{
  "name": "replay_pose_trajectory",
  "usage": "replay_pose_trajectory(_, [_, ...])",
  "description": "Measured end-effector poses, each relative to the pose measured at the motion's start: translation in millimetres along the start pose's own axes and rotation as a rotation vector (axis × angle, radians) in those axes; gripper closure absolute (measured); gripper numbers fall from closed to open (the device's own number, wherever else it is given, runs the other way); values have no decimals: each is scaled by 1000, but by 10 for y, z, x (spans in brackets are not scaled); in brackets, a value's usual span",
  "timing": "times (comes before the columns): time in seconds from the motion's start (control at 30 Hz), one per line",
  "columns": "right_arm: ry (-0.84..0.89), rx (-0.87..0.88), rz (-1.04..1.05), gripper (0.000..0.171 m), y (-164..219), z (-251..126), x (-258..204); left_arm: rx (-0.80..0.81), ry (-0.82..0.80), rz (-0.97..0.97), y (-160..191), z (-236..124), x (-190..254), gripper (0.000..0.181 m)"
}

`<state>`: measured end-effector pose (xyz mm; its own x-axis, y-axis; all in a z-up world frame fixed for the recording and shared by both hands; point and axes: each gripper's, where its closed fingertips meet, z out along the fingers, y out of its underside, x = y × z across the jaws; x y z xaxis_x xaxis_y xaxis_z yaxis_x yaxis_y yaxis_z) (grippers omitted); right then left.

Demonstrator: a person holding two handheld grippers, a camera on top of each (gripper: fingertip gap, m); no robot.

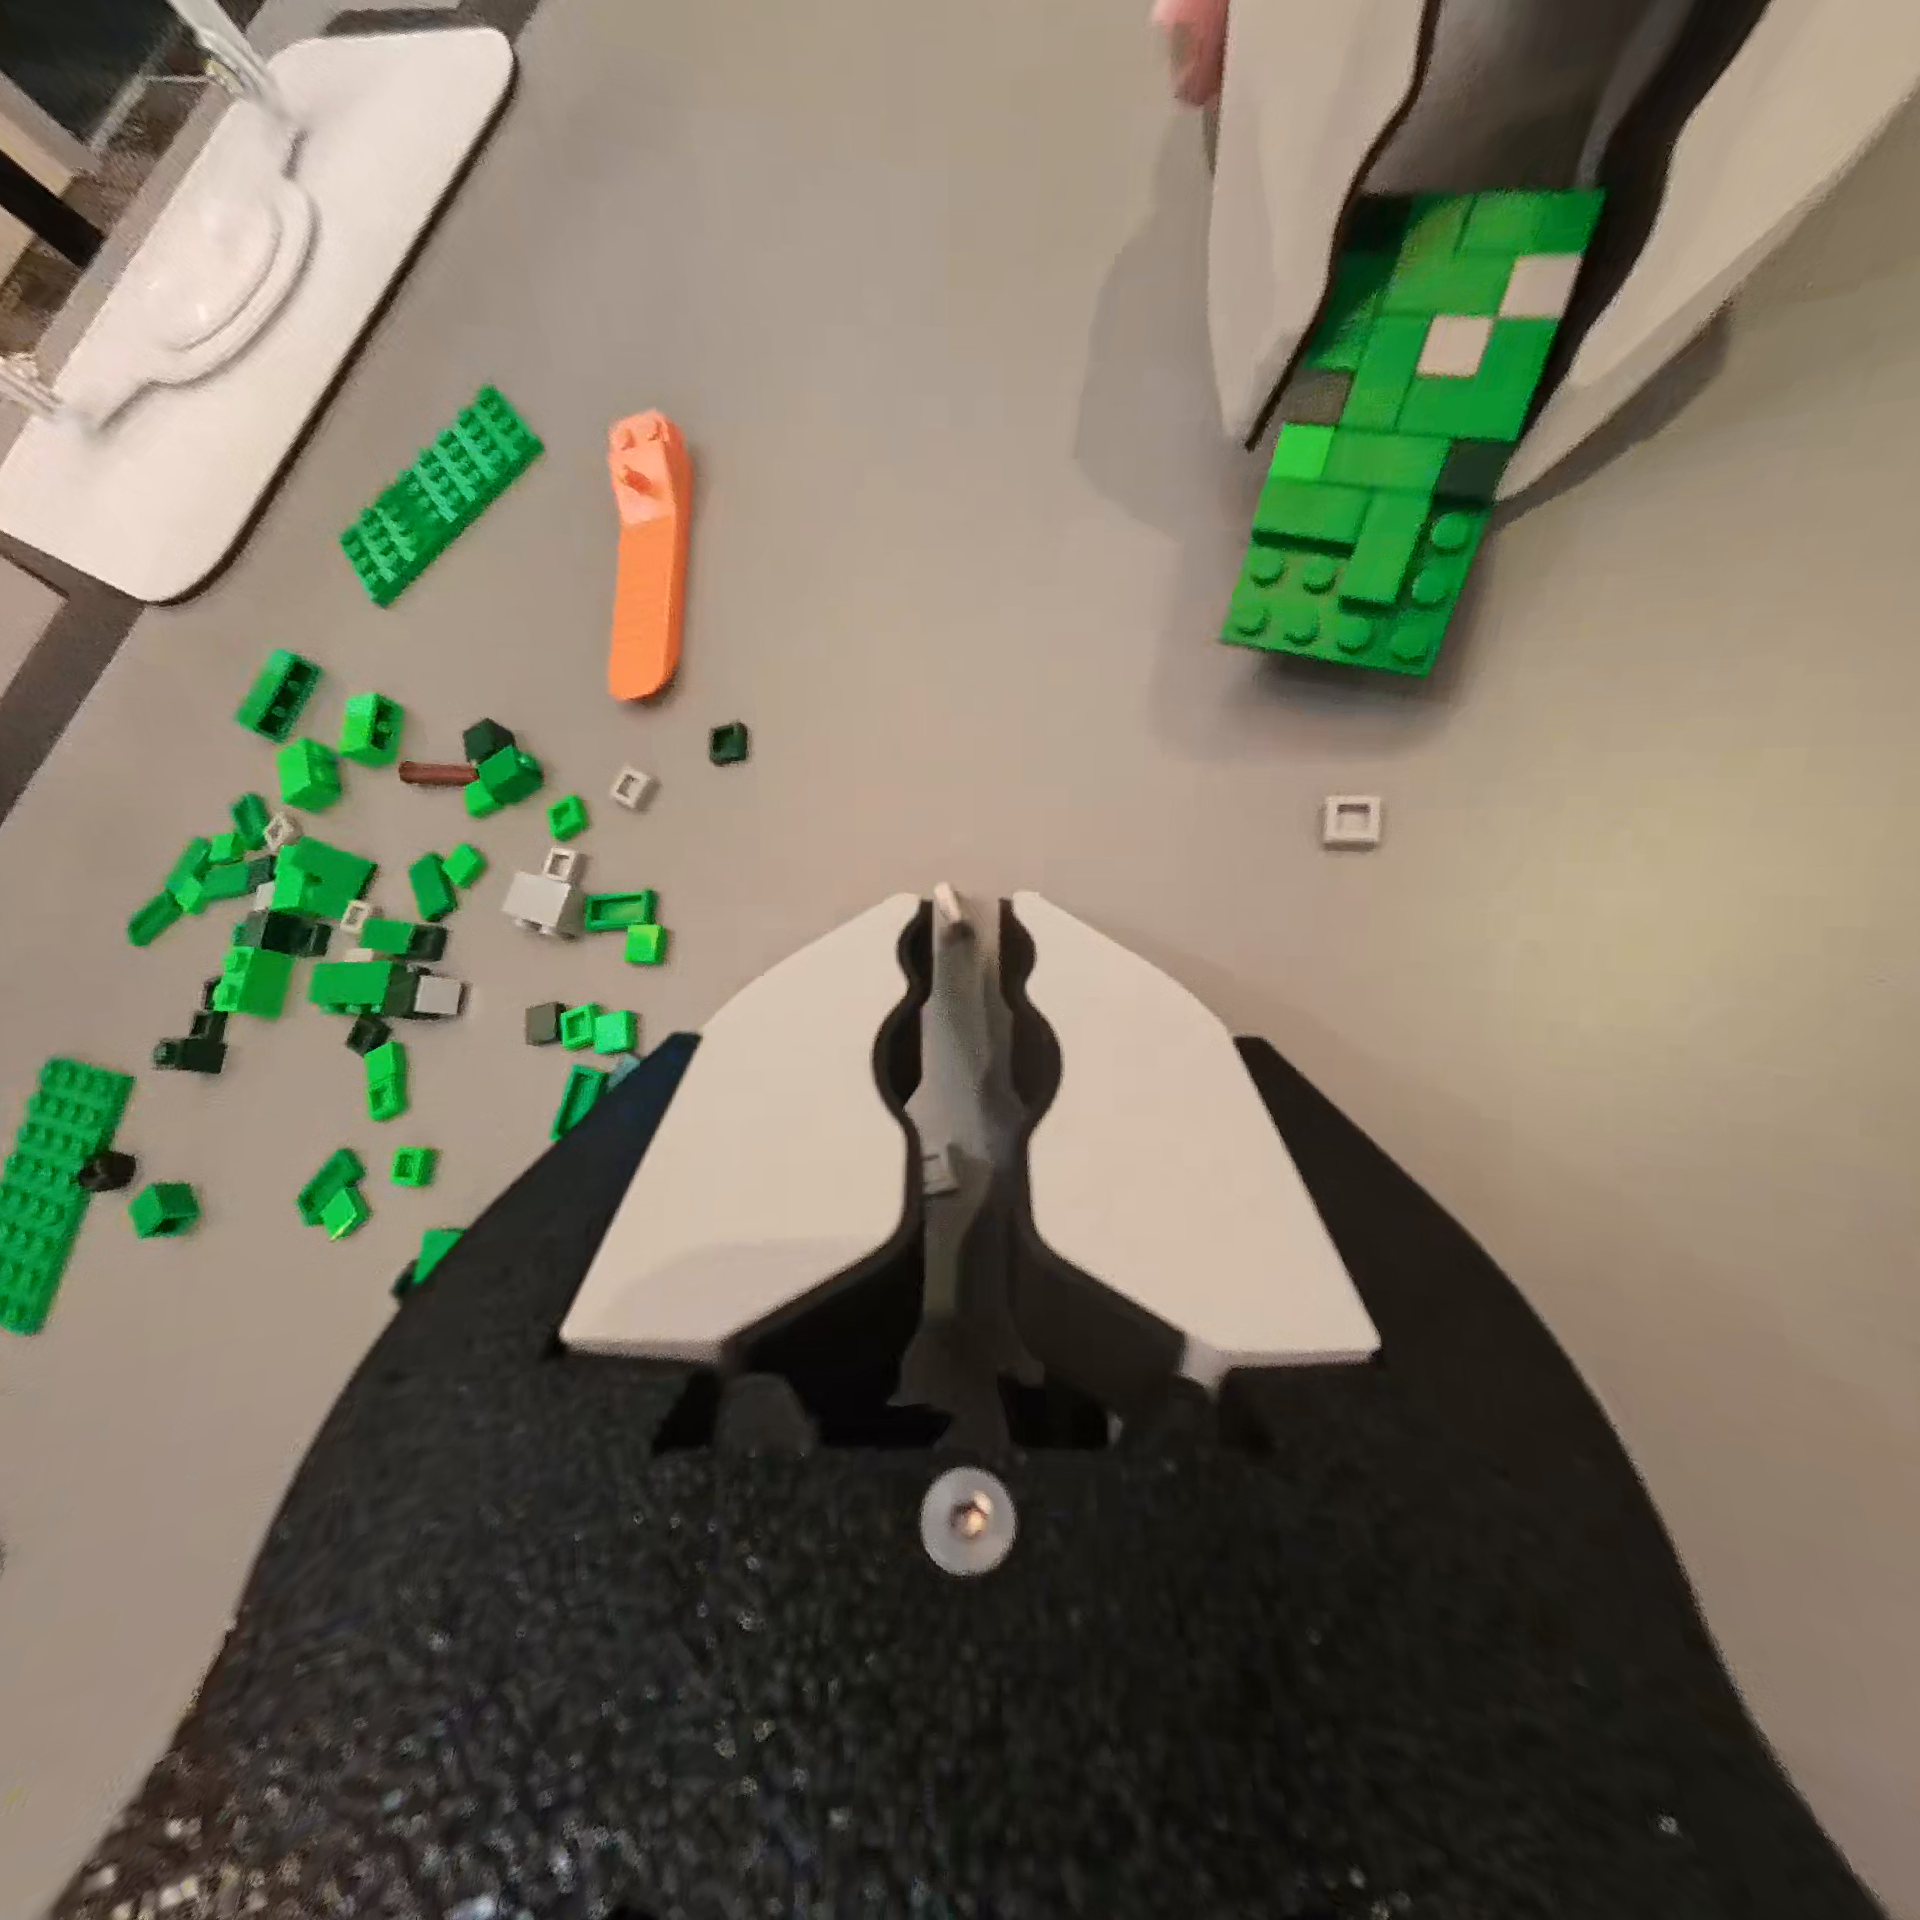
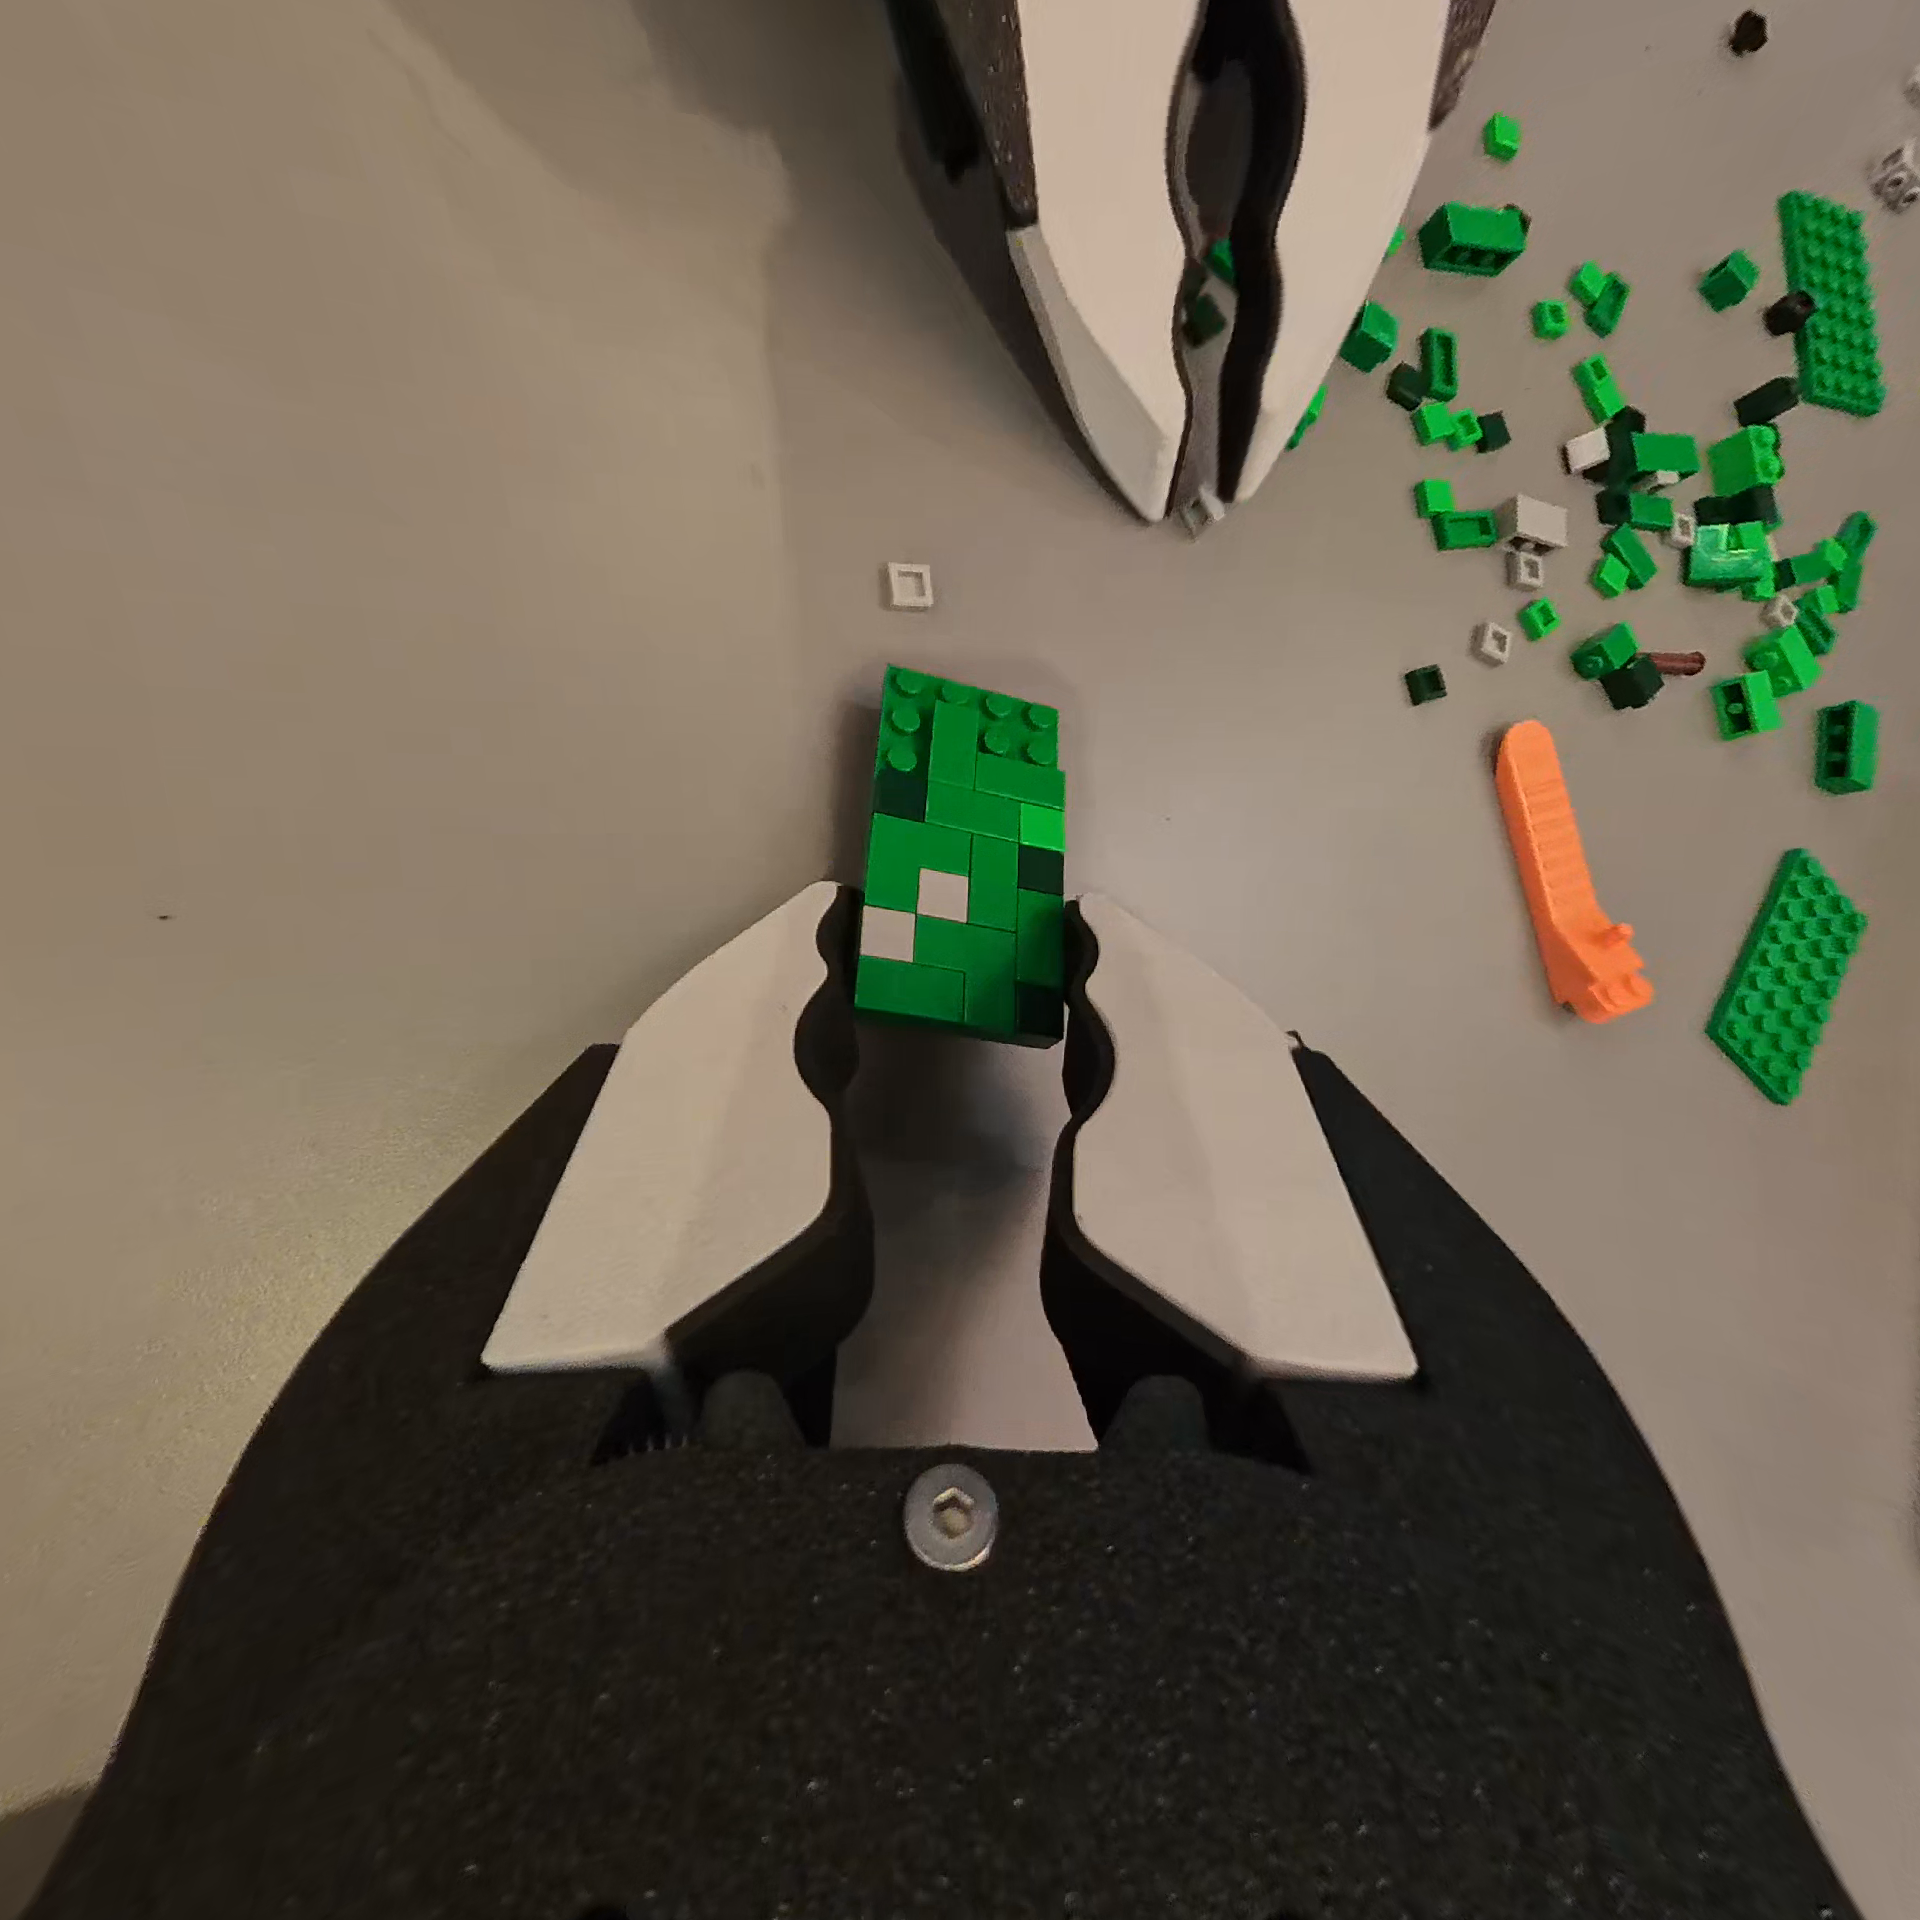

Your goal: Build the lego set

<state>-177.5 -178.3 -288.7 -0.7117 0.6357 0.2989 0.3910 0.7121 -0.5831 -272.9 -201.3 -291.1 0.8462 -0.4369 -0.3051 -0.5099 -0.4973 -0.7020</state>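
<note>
My right gripper [image 2: 961, 914] is shut on a green plate assembly [image 2: 961, 831] covered with green tiles and two light grey ones, resting on the grey table; it also shows in the left wrist view [image 1: 1392, 436]. My left gripper [image 1: 966, 904] is shut on a small light grey tile [image 1: 948, 902] held on edge at its fingertips; the tile also shows in the right wrist view [image 2: 1203, 509], beyond the assembly's studded end. A loose light grey tile [image 2: 909, 584] lies on the table between the two grippers, also seen in the left wrist view [image 1: 1353, 824].
A scatter of small green, dark green and grey pieces [image 1: 343, 935] lies left of my left gripper. An orange brick separator [image 1: 652, 561] and two green studded plates [image 1: 442, 494] [image 1: 52, 1184] lie near it. A white board with a clear plastic item [image 1: 208, 281] sits at far left. Tip to tip, the grippers are about 10 cm apart. Between my left fingertips and the orange brick separator [image 1: 652, 561] there is roughly 11 cm. It turns up in the right wrist view [image 2: 1557, 863] as well.
</note>
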Motion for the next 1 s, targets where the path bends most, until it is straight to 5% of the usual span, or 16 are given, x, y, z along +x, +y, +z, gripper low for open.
replay_pose_trajectory(0.23, [18, 60, 88, 127, -11, -84, 12, -27, -46, 42, -8, 37, -23, 179])
replay_pose_trajectory(0.43, [158, 179, 110, 129, -54, -261, -47, 265, -180, 568, -656, -70, 406, 179])
replay_pose_trajectory(1.0, [173, 81, 231, 132, -22, -178, -138, 76, -91, 834, -626, 246, 636, 178])
